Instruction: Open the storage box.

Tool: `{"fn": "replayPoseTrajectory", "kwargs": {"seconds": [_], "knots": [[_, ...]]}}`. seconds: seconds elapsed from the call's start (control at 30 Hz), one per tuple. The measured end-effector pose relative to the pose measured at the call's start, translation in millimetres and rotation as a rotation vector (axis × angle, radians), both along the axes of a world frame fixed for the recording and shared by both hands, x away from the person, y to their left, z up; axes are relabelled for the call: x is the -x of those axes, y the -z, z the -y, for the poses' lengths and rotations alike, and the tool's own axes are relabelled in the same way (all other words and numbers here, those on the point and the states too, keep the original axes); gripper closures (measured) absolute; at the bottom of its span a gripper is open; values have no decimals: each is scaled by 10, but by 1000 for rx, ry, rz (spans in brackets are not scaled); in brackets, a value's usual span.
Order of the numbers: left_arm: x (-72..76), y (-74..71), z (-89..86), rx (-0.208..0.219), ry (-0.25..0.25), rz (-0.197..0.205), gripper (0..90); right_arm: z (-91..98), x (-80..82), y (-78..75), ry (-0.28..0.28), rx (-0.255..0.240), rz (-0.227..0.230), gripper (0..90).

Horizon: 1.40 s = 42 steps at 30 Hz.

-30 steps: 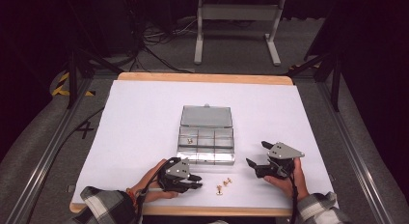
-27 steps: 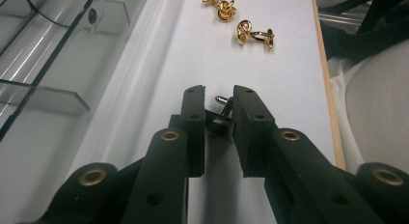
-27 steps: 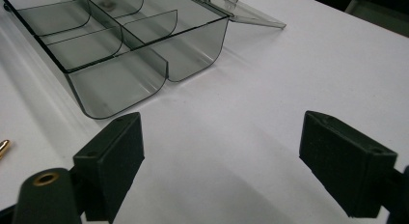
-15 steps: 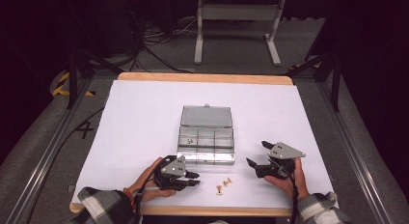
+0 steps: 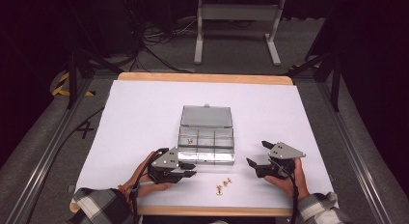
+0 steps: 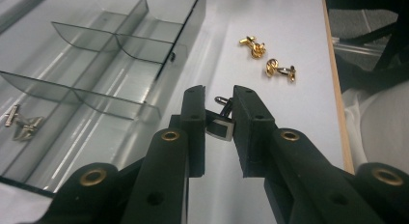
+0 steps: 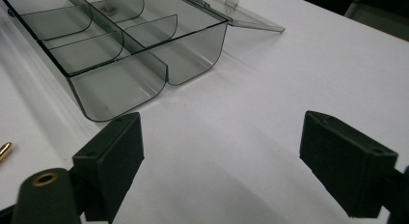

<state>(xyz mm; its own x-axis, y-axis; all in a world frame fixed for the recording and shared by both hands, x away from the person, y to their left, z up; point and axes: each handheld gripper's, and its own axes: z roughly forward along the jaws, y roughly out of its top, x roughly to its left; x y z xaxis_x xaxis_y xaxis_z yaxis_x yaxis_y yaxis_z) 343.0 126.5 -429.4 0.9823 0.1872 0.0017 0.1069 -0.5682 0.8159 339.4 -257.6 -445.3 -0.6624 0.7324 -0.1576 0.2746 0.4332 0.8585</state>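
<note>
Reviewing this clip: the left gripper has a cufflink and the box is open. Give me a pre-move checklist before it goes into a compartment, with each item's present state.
1. Cufflink clamped between the left gripper pads: ok.
2. Cufflink lifted off the table: cannot tell.
3. Box lid open and lying flat behind: ok.
4. Free compartments on hand: ok; one holds a silver cufflink, the near ones look empty.
5. Right gripper out of the way: ok; it is open, holds nothing and sits right of the box.
6. Two gold cufflinks outside the path to the box: ok; they lie on the table, away from the box.
</note>
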Motion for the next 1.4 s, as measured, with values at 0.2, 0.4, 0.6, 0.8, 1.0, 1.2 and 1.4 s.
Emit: {"fn": "replayPoseTrajectory", "kwargs": {"seconds": [0.2, 0.4, 0.6, 0.8, 1.0, 1.2, 1.4], "knots": [[-52, -85, -83, 41, -33, 17, 764, 1, 4, 0, 4, -3, 10, 160], [-130, -160, -172, 73, -80, 33, 764, -3, 1, 2, 3, 3, 9, 157], [-224, -206, -218, 99, -124, 52, 764, -7, 0, 3, 2, 5, 4, 157], [-352, -208, -229, 106, -158, 43, 765, -9, -2, 4, 0, 7, 3, 157], [-500, -157, -190, 70, -182, 55, 764, -10, -4, 5, 1, 12, 2, 157], [-638, -156, -152, 79, -207, 42, 764, -10, -5, 5, 2, 10, -1, 157], [-780, -90, -75, 38, -221, 40, 764, -12, -6, 7, 0, 12, 0, 157]]}}
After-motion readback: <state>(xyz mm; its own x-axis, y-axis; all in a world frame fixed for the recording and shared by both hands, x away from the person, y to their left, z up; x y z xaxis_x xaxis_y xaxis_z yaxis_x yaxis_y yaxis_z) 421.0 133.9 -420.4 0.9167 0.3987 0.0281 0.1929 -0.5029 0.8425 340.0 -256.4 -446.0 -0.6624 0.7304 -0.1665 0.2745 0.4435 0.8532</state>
